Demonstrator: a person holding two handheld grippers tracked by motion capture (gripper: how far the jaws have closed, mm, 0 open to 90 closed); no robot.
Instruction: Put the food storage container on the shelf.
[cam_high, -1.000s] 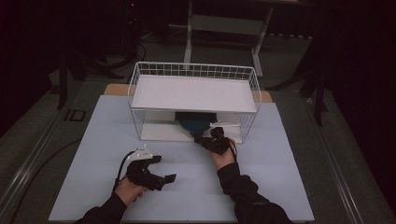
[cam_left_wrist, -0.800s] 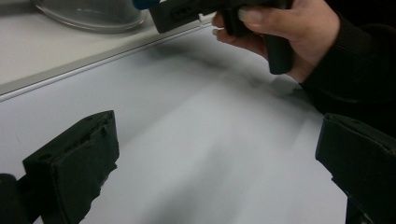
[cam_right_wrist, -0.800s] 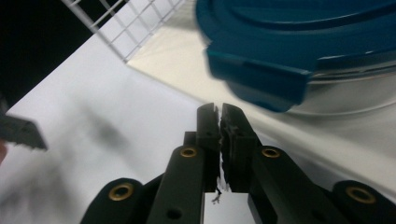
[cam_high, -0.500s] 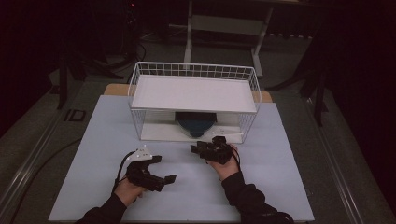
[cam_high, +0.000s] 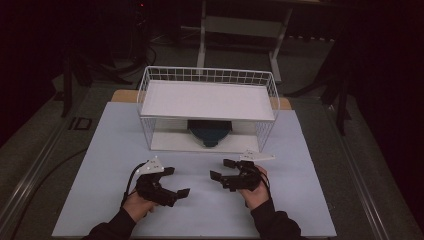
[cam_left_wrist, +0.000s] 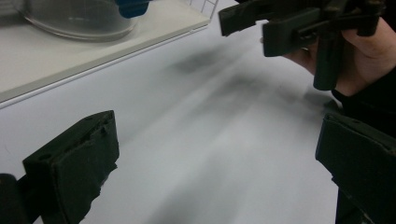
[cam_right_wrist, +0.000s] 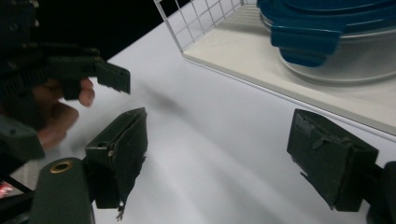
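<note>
Sitting on the lower shelf of the white wire rack (cam_high: 150, 107), at twelve o'clock from both hands, the blue-lidded container (cam_high: 210, 131) is looking already placed. Both the left gripper (cam_high: 175, 182) and right gripper (cam_high: 222, 170) are hovering spread and empty, suggesting little remaining. The pale surface (cam_high: 310, 200) is lying bare; the room beyond is staying dark.

My jaws matt black, rough foam-like pads, frayed at the edges, surface (cam_high: 310, 165) smooth matt pale sheet, rack (cam_high: 150, 95) white coated wire, container (cam_right_wrist: 345, 51) clear glossy plastic, lid (cam_right_wrist: 322, 23) glossy blue plastic
</note>
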